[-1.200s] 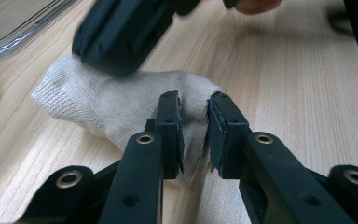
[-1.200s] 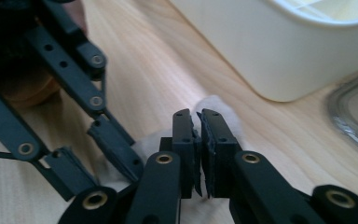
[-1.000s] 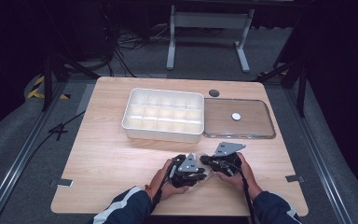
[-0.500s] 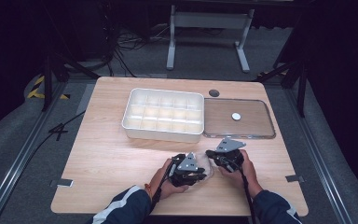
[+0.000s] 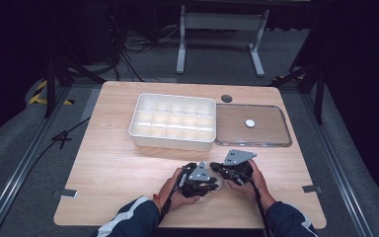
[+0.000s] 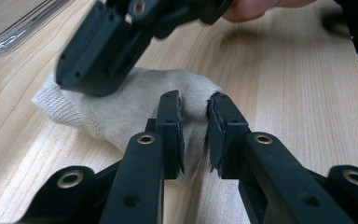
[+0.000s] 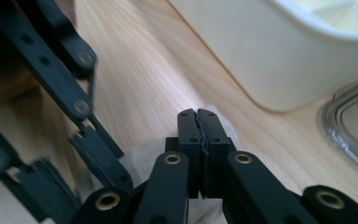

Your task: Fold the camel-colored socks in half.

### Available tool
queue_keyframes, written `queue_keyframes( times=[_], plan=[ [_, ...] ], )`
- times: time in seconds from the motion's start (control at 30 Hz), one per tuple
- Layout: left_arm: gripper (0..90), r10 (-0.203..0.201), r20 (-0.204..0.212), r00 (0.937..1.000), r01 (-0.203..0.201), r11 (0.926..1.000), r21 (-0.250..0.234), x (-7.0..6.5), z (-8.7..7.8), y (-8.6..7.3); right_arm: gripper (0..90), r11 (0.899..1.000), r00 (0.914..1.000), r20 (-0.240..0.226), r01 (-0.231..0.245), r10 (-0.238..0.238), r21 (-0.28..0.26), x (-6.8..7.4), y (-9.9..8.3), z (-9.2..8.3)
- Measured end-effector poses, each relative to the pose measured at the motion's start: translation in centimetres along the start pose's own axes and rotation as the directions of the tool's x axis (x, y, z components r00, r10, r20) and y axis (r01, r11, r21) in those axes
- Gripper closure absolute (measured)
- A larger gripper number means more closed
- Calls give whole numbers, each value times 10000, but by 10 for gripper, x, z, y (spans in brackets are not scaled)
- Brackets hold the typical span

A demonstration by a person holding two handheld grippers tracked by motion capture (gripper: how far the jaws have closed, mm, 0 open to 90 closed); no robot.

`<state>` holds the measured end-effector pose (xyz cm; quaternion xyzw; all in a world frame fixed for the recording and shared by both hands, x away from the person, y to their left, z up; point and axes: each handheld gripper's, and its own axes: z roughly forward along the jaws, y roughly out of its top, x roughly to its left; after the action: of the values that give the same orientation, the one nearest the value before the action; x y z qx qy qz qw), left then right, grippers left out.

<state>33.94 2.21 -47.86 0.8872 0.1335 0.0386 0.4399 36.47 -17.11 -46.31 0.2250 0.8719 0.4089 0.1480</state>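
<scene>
A small beige knitted cloth lies on the wooden table near its front edge, between the person's two hands. My left gripper pinches a raised fold of the cloth, which fills the narrow gap between its pads. My right gripper has its jaws pressed together at the cloth's far edge, and the fabric bunches around its tips. In the high view the left gripper and the right gripper meet tip to tip over the cloth.
A white compartment tray stands behind the hands at mid table. A clear lid with a white disc lies to the tray's right. A dark round hole is near the far edge. Bare wood lies to the left.
</scene>
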Motion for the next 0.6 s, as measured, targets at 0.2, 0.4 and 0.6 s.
queue_keyframes(
  times=[0.2, 0.4, 0.6],
  plan=[
    [755, 130, -377, 9992, -118, 9994, 323, -4, -2, 3, 899, 9989, 9982, 489, -374, 360, 267, -9, -8, 3],
    [741, 154, -477, 9987, -134, 9991, 412, -6, -5, 4, 900, 9984, 9976, 521, -465, 448, 334, -10, -10, 3],
    [754, 339, -575, 9978, -318, 9988, 373, -11, -5, 3, 899, 9961, 9956, 716, -643, 600, 602, -15, -14, 1]
  ],
)
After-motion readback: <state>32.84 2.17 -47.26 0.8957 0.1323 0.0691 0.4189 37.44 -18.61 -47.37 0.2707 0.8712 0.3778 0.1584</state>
